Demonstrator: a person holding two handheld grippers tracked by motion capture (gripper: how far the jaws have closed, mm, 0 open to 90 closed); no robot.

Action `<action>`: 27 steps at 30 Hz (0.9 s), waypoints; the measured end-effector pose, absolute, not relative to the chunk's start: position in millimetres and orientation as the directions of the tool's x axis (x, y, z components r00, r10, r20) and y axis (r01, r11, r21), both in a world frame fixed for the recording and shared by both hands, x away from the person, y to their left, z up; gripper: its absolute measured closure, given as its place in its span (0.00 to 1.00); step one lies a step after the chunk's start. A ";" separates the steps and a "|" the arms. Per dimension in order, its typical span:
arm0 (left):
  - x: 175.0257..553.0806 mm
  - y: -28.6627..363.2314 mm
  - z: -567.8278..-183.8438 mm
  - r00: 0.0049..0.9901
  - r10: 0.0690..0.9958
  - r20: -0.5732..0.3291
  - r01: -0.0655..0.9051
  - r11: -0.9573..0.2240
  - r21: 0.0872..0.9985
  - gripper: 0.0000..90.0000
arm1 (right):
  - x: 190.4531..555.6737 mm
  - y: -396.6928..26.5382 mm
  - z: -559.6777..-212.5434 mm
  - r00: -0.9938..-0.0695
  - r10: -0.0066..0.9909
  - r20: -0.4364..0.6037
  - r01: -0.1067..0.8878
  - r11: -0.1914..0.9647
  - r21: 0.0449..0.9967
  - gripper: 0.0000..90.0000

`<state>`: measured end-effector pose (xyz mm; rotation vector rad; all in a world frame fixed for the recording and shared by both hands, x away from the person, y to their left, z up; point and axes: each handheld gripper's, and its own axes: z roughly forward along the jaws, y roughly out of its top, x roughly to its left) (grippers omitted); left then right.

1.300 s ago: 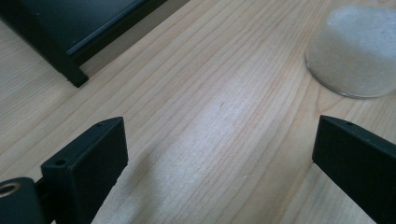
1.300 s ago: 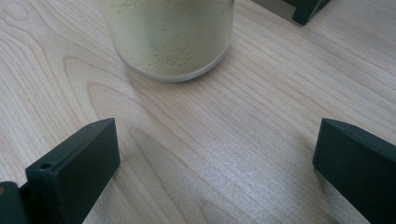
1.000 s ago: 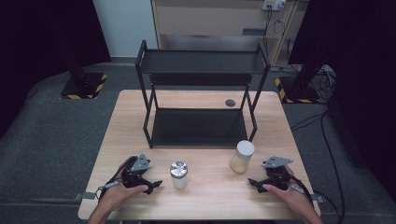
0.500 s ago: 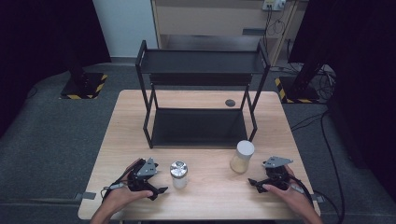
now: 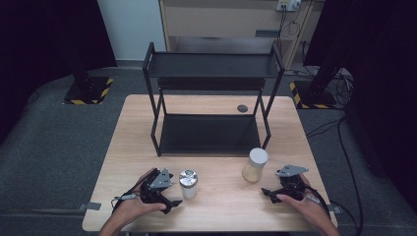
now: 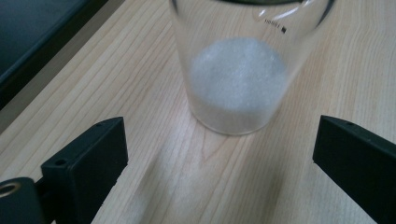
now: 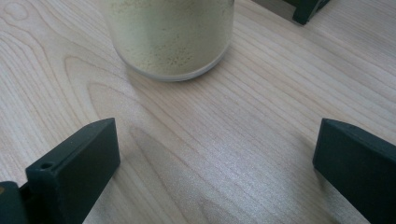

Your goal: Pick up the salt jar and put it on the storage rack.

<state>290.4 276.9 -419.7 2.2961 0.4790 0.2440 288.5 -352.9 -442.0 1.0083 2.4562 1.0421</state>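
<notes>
The surface (image 5: 216, 206) is evenly lit from above, while the surroundings are left dark. In the left gripper view, a soft shadow is cast toward the left tool (image 6: 219, 168) by the glass shaker (image 6: 238, 79), whose rim carries glare. Both close views are slightly soft.

A light wooden table (image 5: 216, 211) carries a black two-tier rack (image 5: 211, 98) at 12 o'clock, a shaker (image 5: 188, 183) at 7 o'clock and a jar (image 5: 255, 165) at 5 o'clock.
</notes>
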 end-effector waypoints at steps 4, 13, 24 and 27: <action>290.6 274.8 -421.0 0.910 0.414 0.023 0.265 -0.625 0.735 0.02 | 288.5 -352.9 -442.0 -0.714 0.700 0.007 0.492 0.494 0.717 0.01; 293.6 267.4 -422.5 0.917 0.398 0.012 0.257 -0.613 0.748 0.03 | 288.5 -352.9 -442.0 -0.714 0.700 0.007 0.492 0.494 0.717 0.01; 295.7 261.8 -426.5 0.918 0.397 0.002 0.251 -0.584 0.772 0.08 | 288.5 -352.9 -442.0 -0.714 0.700 0.007 0.492 0.494 0.717 0.01; 296.2 260.1 -426.8 0.920 0.392 0.005 0.246 -0.586 0.772 0.10 | 288.5 -352.9 -442.0 -0.714 0.700 0.007 0.492 0.494 0.717 0.01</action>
